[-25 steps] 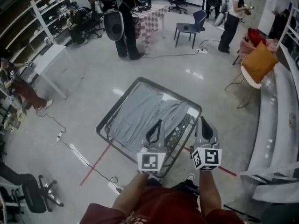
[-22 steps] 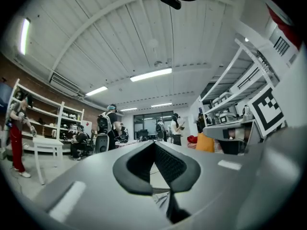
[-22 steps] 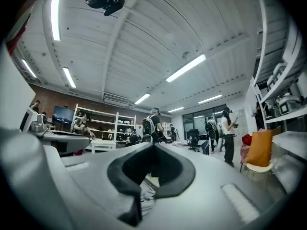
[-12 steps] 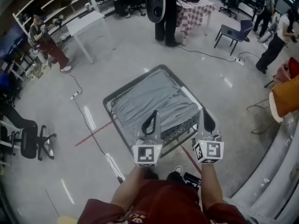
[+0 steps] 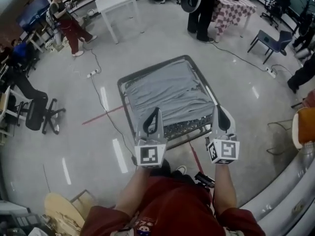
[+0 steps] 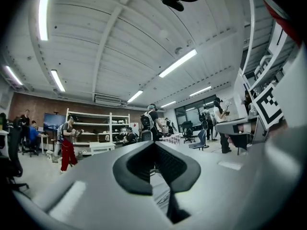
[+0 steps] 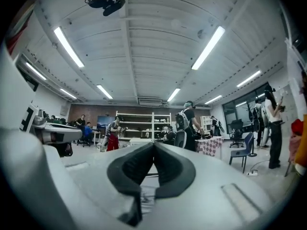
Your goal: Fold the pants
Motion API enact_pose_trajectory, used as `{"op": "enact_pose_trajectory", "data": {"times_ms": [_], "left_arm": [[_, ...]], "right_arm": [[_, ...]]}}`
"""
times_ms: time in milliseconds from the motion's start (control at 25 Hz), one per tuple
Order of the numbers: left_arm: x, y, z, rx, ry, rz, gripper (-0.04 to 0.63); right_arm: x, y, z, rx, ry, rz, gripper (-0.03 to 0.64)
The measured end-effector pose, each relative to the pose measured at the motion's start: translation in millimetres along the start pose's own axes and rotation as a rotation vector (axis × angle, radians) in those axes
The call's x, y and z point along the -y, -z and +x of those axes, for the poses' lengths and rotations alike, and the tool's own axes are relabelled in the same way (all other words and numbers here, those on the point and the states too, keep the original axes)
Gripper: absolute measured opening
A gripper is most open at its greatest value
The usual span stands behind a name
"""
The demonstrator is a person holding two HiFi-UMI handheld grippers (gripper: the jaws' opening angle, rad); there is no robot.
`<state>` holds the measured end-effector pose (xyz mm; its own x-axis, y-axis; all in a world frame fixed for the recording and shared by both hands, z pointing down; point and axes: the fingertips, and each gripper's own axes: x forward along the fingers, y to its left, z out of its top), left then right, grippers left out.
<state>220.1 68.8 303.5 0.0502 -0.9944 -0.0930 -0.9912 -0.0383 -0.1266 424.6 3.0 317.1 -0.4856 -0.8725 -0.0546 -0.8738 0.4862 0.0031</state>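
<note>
The left claw (image 5: 156, 113) is held level over the near edge of the dark-framed counter (image 5: 121, 89), its jaws pressed together on nothing. The grey pants (image 5: 170, 90) lie spread flat across the counter, ahead of both claws. The right claw (image 5: 220, 113) hovers by the near right corner, likewise closed and empty.

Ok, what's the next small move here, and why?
Probably open the left gripper and right gripper and lower them to the near edge of the grey pants: both are shut, empty, held level above it, and the pants lie flat, unfolded.
</note>
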Motion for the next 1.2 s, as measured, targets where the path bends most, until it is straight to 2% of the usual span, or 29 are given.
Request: {"op": "enact_pose_trajectory", "data": {"times_ms": [280, 480, 640, 760, 920, 1080, 1200], "left_arm": [[-17, 19, -10, -0.03, -0.067, -0.005, 0.003], [-18, 44, 2, -0.067, -0.073, -0.006, 0.003], [-21, 71, 18, -0.111, -0.05, 0.091, 0.003], [-22, 106, 23, -0.209, -0.02, 0.191, 0.005], [-25, 166, 12, -0.414, 0.026, 0.278, 0.01], [-32, 225, -7, -0.578, 0.123, 0.395, 0.074], [-39, 263, -23, -0.688, 0.189, 0.439, 0.118]], "right_arm": [[-14, 17, 17, -0.014, -0.071, -0.009, 0.003], [-16, 34, 35, -0.055, -0.115, -0.047, 0.003], [-10, 59, 56, -0.098, -0.149, -0.077, 0.003], [-5, 91, 69, -0.161, -0.2, -0.144, 0.003], [2, 138, 84, -0.287, -0.291, -0.231, 0.003], [2, 182, 91, -0.395, -0.394, -0.305, 0.025], [3, 214, 92, -0.469, -0.464, -0.364, 0.035]]}}
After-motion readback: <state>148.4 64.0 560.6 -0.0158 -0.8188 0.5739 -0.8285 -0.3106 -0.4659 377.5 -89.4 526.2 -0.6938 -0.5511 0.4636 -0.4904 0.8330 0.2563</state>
